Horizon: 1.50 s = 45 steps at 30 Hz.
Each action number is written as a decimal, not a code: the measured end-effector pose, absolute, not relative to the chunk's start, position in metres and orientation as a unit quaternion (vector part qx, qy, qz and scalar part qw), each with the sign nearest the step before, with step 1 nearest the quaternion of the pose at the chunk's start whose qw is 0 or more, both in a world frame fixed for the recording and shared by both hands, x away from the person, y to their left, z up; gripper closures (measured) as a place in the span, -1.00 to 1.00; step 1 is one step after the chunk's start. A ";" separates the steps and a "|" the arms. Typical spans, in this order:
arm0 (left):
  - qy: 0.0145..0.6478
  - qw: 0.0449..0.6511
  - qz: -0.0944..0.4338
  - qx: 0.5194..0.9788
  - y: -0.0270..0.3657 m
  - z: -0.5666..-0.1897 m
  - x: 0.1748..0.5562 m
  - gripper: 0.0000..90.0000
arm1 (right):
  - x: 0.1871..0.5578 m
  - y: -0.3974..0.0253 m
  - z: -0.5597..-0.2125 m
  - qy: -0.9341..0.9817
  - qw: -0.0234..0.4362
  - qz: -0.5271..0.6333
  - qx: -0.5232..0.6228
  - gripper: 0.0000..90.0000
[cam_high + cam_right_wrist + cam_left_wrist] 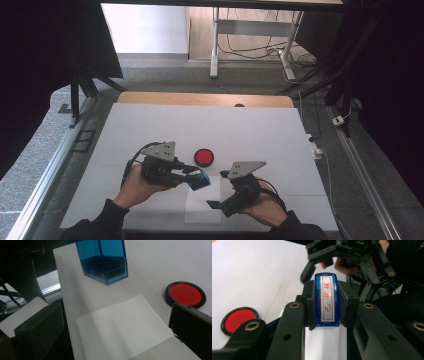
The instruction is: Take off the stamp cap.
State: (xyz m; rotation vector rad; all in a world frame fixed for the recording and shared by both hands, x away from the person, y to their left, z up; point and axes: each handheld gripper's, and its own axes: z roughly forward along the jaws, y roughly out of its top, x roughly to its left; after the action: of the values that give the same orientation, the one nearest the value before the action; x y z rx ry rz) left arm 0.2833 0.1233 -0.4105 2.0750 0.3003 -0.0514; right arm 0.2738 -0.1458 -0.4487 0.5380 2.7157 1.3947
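Note:
A blue see-through stamp (200, 179) with a white label of red characters (327, 301) sits clamped between the jaws of my left gripper (194, 177). It is held low at the far edge of a white paper sheet (202, 206). A round red ink pad (204, 157) in a black rim lies just beyond, also to the left in the left gripper view (237, 320). My right gripper (218, 189) stands open over the sheet's right side, with nothing between its jaws. In the right gripper view the stamp (103, 261) hangs ahead, past the paper (122, 327) and left of the pad (185, 294).
The white table cover (150, 130) spreads wide around the work spot, with a wooden strip (200, 98) at its far edge. Desk legs and cables (260, 50) stand on the floor beyond. A metal rail (50, 170) runs along the left side.

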 end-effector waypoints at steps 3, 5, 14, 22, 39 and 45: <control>0.114 0.499 -0.022 0.859 0.123 -0.411 0.283 0.55 | 0.276 -0.141 -0.449 0.877 0.010 0.452 0.163 -1.00; 0.105 0.500 -0.023 0.859 0.123 -0.411 0.282 0.55 | 0.276 -0.138 -0.449 0.877 0.007 0.452 0.162 -1.00; 0.076 0.510 -0.025 0.856 0.123 -0.414 0.282 0.56 | 0.280 -0.124 -0.447 0.877 -0.018 0.462 0.126 -0.67; 0.057 0.518 -0.028 0.853 0.124 -0.414 0.282 0.56 | 0.279 -0.123 -0.445 0.879 -0.037 0.465 0.099 -0.07; 0.028 0.531 -0.020 0.846 0.126 -0.414 0.280 0.56 | 0.285 -0.130 -0.444 0.865 -0.070 0.488 0.092 0.38; 0.021 0.535 -0.018 0.844 0.127 -0.415 0.280 0.56 | 0.285 -0.130 -0.444 0.863 -0.077 0.491 0.088 0.48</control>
State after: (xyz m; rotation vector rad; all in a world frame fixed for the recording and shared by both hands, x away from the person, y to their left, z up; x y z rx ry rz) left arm 0.2801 0.1268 -0.4145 2.0109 0.0495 -0.0424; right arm 0.2847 -0.1299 -0.4437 0.2898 2.8540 1.6227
